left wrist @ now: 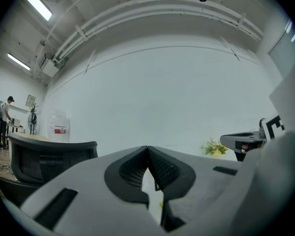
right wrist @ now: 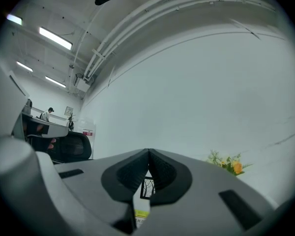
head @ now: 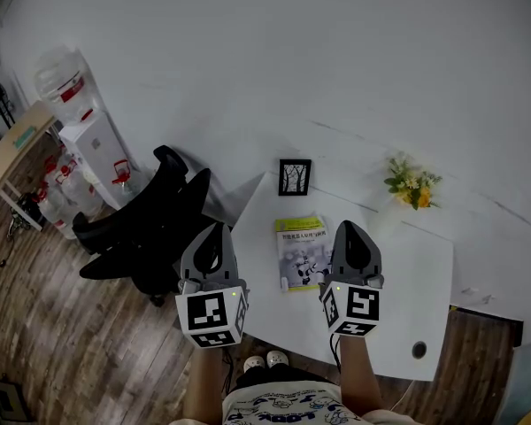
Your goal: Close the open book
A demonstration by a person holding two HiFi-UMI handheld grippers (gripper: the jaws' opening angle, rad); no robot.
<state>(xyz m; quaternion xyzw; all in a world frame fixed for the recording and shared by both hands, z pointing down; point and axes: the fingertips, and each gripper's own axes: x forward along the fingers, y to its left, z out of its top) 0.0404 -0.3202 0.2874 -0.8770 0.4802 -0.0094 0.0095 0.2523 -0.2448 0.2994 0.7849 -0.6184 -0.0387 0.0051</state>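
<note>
Head view: shows one table (head: 407, 273) with one book (head: 301, 252) lying shut, cover up, near the middle. Shows one picture frame (head: 294, 176) at the far left corner, one bunch of flowers (head: 412, 184) by the far edge, and one chair (head: 150, 228) off the left edge. Shows two grippers above the near half: left gripper (head: 217, 230), right gripper (head: 348, 227).

Left gripper view: shows jaws closed tip to tip, gripping nothing.

Right gripper view: shows jaws closed, empty. Shows the picture frame and a strip of the book below the tips.
</note>
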